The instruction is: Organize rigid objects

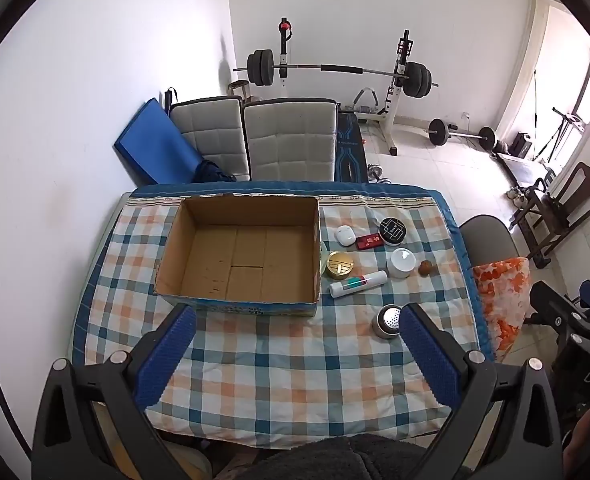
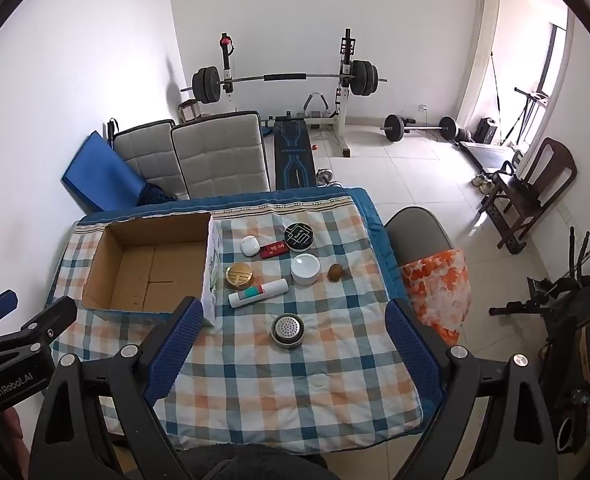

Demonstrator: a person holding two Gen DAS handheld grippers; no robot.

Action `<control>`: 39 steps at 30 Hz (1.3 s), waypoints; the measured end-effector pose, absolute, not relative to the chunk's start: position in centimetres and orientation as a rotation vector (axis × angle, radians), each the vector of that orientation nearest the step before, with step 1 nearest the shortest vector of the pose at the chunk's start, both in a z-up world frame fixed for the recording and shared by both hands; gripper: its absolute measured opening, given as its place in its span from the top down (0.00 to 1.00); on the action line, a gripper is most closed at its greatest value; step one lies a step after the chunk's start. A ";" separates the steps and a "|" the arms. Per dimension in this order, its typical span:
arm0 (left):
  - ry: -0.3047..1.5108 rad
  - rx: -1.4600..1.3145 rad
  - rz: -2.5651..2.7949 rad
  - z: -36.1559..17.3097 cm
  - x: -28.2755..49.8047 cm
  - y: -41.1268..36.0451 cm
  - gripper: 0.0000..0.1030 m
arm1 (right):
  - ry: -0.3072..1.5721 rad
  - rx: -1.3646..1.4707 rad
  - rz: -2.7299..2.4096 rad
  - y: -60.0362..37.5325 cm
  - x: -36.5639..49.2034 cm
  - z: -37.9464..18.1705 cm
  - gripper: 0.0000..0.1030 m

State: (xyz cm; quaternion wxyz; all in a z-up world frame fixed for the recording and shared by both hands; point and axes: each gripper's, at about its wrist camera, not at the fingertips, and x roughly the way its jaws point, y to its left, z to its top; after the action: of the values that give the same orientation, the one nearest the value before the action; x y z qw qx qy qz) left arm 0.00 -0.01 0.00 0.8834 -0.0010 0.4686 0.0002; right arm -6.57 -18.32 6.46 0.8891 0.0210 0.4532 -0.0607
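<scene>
An empty open cardboard box (image 1: 199,280) (image 2: 107,272) stands on the left of the checked tablecloth (image 1: 295,368). To its right lie a gold round tin (image 1: 339,266) (image 2: 239,275), a white tube (image 1: 358,284) (image 2: 257,292), a white jar (image 1: 401,263) (image 2: 305,269), a black round tin (image 1: 392,231) (image 2: 300,237), a red case (image 1: 369,241) (image 2: 273,249), a white earbud case (image 1: 344,235) (image 2: 250,246), a brown ball (image 1: 426,267) (image 2: 335,272) and a silver perforated can (image 1: 387,321) (image 2: 287,330). My left gripper (image 1: 295,316) and right gripper (image 2: 291,312) are open and empty above the near table edge.
Two grey padded chairs (image 1: 287,144) stand behind the table. A chair with an orange-white cloth (image 2: 439,292) stands at the right edge. A barbell rack (image 2: 287,80), bench and loose barbell (image 2: 419,124) fill the room behind. White wall lies to the left.
</scene>
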 end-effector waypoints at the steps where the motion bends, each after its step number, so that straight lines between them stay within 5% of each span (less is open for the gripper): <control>1: 0.974 -0.001 0.001 0.0 0.0 0.0 0.00 | 0.941 0.046 -0.125 -18.3 -6.6 6.5 0.08; 39: 0.893 -0.029 -0.022 3.3 0.1 0.1 0.00 | 0.841 0.049 -0.179 -18.5 -8.2 9.0 0.08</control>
State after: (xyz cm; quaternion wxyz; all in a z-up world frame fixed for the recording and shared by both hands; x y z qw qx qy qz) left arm 0.07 0.07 3.28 0.9019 -0.0140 0.4316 -0.0106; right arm -8.23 -18.49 9.02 0.9088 0.0235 0.4074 -0.0869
